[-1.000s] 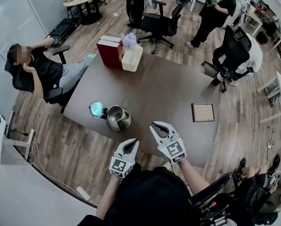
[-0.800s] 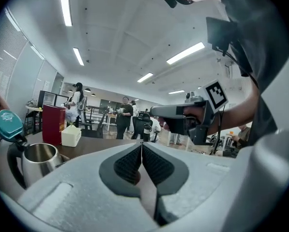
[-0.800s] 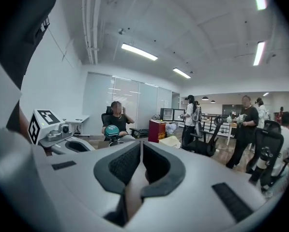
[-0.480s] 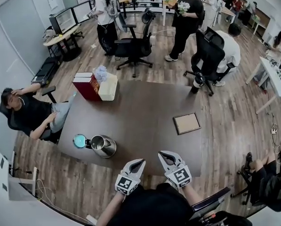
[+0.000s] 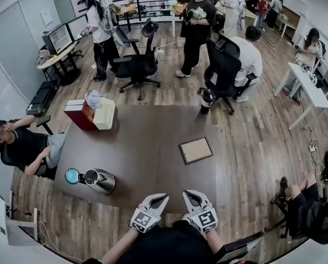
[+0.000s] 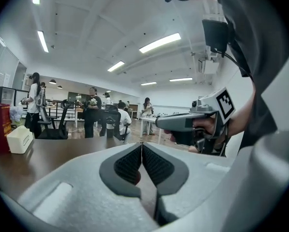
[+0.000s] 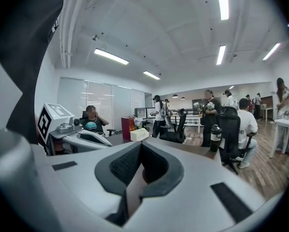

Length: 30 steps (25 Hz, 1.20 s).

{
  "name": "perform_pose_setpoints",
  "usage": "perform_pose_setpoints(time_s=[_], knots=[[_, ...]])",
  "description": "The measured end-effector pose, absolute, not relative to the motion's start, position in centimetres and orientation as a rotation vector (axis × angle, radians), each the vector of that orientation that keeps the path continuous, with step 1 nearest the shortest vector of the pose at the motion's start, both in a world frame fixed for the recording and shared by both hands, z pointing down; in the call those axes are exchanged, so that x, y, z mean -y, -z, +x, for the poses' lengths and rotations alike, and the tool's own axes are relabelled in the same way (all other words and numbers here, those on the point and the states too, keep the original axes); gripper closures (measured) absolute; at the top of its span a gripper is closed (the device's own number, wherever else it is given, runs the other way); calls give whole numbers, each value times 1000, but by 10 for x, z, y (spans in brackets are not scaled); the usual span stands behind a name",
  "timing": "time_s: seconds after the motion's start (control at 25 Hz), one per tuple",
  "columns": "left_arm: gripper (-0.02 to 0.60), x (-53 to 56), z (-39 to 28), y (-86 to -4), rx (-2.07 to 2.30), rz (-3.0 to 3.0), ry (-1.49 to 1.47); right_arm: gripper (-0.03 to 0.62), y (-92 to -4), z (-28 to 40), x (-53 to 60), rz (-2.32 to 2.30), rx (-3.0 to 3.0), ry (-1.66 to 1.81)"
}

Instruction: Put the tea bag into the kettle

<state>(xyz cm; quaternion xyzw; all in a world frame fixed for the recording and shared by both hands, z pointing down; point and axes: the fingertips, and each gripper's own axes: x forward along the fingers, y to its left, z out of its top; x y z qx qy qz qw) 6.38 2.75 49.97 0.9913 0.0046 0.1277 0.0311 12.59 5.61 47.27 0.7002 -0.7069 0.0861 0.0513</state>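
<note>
While both tongs hang low over the near edge of the counter (image 5: 147, 142), side by side and close to the person's body, neither has hold of anything: the left tongs (image 5: 161, 198) show their ribbed pads pressed together with nothing between them, and the right tongs (image 5: 188, 194) are likewise fully closed and empty. The kettle (image 5: 99, 181) stands well off to the left, close to the counter's near-left edge, with its lid (image 5: 72, 176) swung open toward the corner. No tea bag shows in any view; its inside is not visible from here, so the bag may already lie in it or be somewhere out of sight. The main hazard, as a judgement, lies in where the kettle stands: so near the edge, a sideways knock from either tongs or a snag on the raised lid could slide or tip it off the counter. A picture frame (image 5: 195, 150), a red box (image 5: 79, 113) and a white box (image 5: 104, 114) lie well apart from it and pose little risk.
</note>
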Motion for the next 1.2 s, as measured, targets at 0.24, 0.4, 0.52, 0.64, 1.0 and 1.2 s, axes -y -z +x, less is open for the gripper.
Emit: perform_pose_setpoints(time_s=[0.24,0.4,0.52,0.64,1.0,1.2], knots=[[575,-62,112,-503,-126,3069,-391,589,-485,163,-96,2194,2076,-269],[575,-92,143,-514,-195,3065,-397,589,-496,188,-128,2231,2036,-289],[575,-110,160,-519,-241,3065,-397,589,-506,200,-145,2247,2014,-298],[575,-125,171,-523,-288,3060,-391,589,-509,206,-156,2264,1989,-309],[575,-145,200,-532,-371,3053,-404,589,-518,233,-176,2289,1947,-320],[575,-151,211,-530,-382,3051,-411,589,-513,243,-181,2308,1944,-331]])
